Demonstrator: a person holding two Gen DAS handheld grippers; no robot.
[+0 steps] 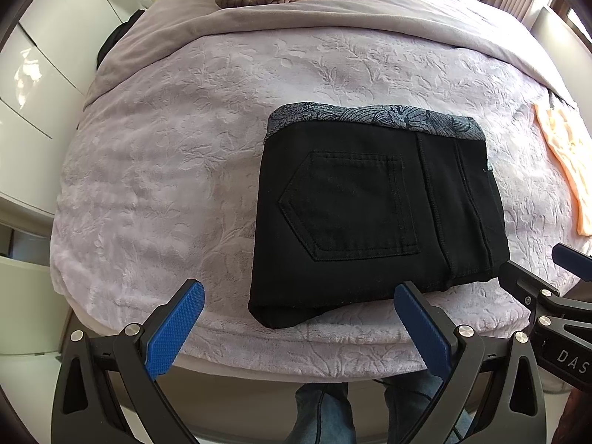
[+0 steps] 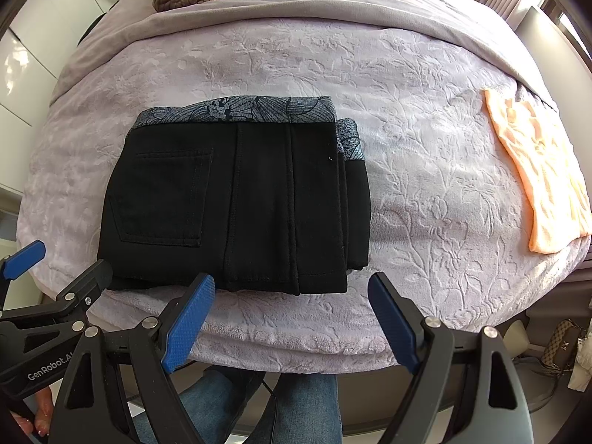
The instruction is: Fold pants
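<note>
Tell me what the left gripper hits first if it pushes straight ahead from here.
Probably the folded black pants; the open left gripper points at their near left corner, though depth is unclear.

Black pants (image 1: 373, 214) with grey floral lining; embossed lilac blanket (image 1: 166, 170); peach cloth (image 2: 540, 170).

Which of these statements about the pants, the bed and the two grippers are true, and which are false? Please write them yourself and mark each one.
1. The black pants lie folded into a compact stack on the lilac blanket. True.
2. The left gripper is shut on the pants. False: it is open and holds nothing.
3. The right gripper is open, near the front edge of the pants. True.
4. The back pocket faces down, hidden. False: it faces up, in plain view.
5. An orange cloth lies on the bed to the right, apart from the pants. True.
</note>
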